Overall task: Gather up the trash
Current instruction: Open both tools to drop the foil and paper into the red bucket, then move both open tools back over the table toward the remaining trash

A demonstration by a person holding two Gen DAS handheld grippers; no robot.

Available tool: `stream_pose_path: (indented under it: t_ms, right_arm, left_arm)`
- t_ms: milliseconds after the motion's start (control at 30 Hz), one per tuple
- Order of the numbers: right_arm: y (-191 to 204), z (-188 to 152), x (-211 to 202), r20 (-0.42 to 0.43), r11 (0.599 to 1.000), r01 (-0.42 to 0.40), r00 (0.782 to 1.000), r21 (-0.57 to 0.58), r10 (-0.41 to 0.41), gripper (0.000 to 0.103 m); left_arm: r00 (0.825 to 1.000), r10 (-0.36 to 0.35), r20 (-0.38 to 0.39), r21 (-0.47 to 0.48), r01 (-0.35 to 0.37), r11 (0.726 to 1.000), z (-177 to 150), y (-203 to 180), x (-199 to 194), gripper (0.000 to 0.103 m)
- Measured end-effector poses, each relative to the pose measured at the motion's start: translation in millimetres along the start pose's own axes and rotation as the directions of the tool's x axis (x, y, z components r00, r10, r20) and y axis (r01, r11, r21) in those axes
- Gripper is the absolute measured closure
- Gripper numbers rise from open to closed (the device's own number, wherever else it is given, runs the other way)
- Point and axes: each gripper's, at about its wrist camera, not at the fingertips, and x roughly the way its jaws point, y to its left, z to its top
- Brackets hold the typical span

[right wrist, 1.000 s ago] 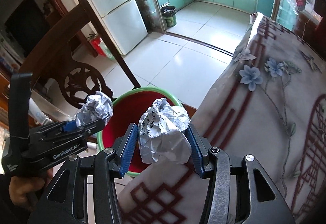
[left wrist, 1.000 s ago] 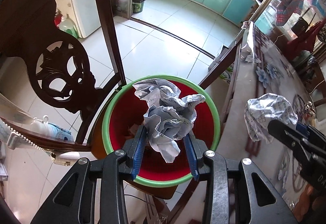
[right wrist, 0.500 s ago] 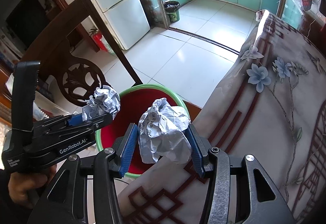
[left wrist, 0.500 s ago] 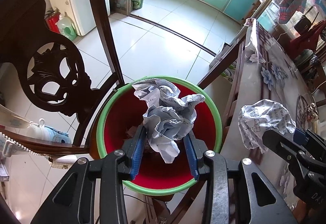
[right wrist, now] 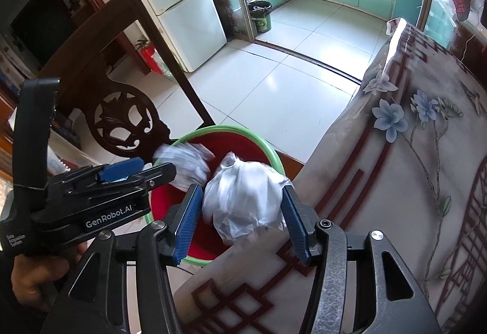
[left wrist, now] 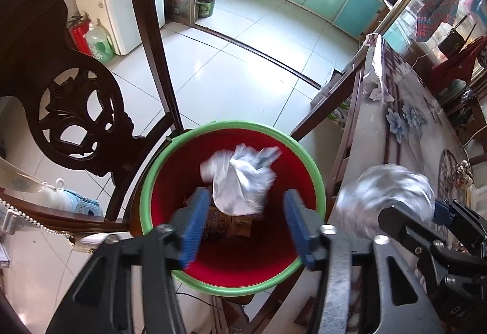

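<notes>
A carved dark wooden chair back [left wrist: 82,115] stands just beside the red bucket with green rim [left wrist: 152,182]; the table with flowered plastic cloth [right wrist: 411,182] borders its other side. Two crumpled white paper balls are visible. The left gripper [left wrist: 246,223] has its blue-padded fingers spread wide, and the first paper ball [left wrist: 240,182], blurred, lies loose between them over the bucket. The right gripper [right wrist: 240,218] fingers touch the second paper ball [right wrist: 246,200]; whether they clamp it cannot be determined.
</notes>
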Motion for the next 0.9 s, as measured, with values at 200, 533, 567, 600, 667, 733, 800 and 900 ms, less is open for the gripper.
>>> stream_pose_path:
  t_ms: [200, 533, 567, 600, 667, 733, 800, 900]
  right_arm:
    - [0, -2, -12, 0.01, 1.0, 0.0, 1.0, 0.0, 0.0, 0.05]
    - [-23, -17, -63, 0.094, 0.997, 0.017, 0.995, 0.08, -0.024, 0.045]
    - [-31, -22, -71, 0.107, 0.995, 0.023, 0.994, 0.098, -0.034, 0.044]
    - [-36, -25, -76, 0.114, 0.994, 0.029, 0.993, 0.11, -0.041, 0.042]
    - [-53, -36, -90, 0.128, 0.988, 0.053, 0.989, 0.148, -0.072, 0.039]
    - [-77, -52, -105, 0.135, 0.977, 0.091, 0.984, 0.194, -0.119, 0.038]
    - [-106, -70, -120, 0.128, 0.956, 0.154, 0.973, 0.249, -0.19, 0.037]
    - [-164, -101, -144, 0.093, 0.894, 0.264, 0.944, 0.361, -0.316, 0.037]
  left_arm:
    - [1.0, 0.001, 0.028, -0.007, 0.0, 1.0, -1, 0, -14, 0.046]
    - [0.997, -0.039, 0.065, 0.063, 0.035, 0.997, -8, -37, -49, 0.046]
    - [0.997, -0.047, 0.068, 0.075, 0.042, 0.996, -9, -44, -53, 0.046]
    - [0.996, -0.057, 0.071, 0.09, 0.05, 0.995, -11, -51, -56, 0.046]
    - [0.994, -0.08, 0.076, 0.127, 0.07, 0.99, -16, -70, -63, 0.046]
    - [0.992, -0.103, 0.075, 0.159, 0.091, 0.983, -21, -87, -69, 0.046]
    - [0.989, -0.126, 0.072, 0.194, 0.11, 0.975, -27, -105, -72, 0.046]
    - [0.986, -0.16, 0.056, 0.239, 0.142, 0.96, -35, -135, -74, 0.046]
